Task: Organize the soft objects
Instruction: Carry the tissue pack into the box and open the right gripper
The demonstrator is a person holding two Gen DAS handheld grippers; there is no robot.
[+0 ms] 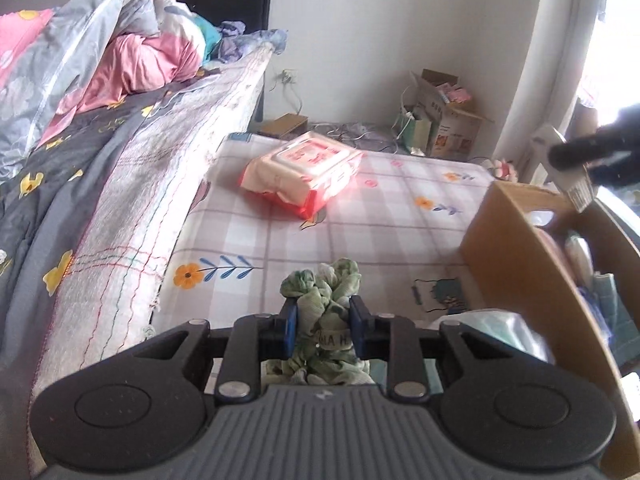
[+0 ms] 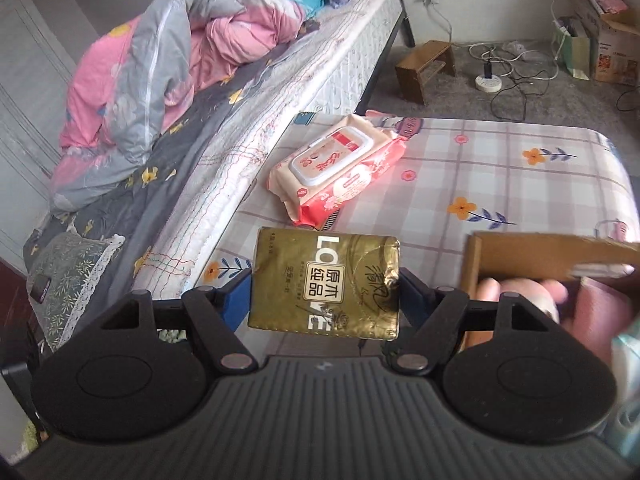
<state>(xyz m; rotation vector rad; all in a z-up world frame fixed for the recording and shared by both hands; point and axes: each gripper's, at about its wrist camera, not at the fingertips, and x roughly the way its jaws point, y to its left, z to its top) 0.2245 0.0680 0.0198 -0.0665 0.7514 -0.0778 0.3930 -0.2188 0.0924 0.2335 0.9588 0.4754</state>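
My left gripper (image 1: 323,320) is shut on a crumpled green cloth (image 1: 326,296) and holds it above the checked flowered mat (image 1: 400,200). My right gripper (image 2: 322,292) is shut on a gold tissue pack (image 2: 325,284) held above the same mat (image 2: 500,152). A pink wet-wipes pack (image 1: 304,170) lies on the mat ahead of both grippers; it also shows in the right wrist view (image 2: 338,164). A brown cardboard box (image 1: 532,248) stands at the right with soft items inside; its rim shows in the right wrist view (image 2: 552,252), blurred.
A bed with a pink and grey quilt (image 1: 92,52) runs along the left, its mattress edge (image 1: 132,216) beside the mat. Beyond the mat, cardboard boxes (image 1: 448,120), a bag and cables with a power strip (image 2: 488,82) lie on the floor. The right gripper's dark body (image 1: 592,152) shows above the box.
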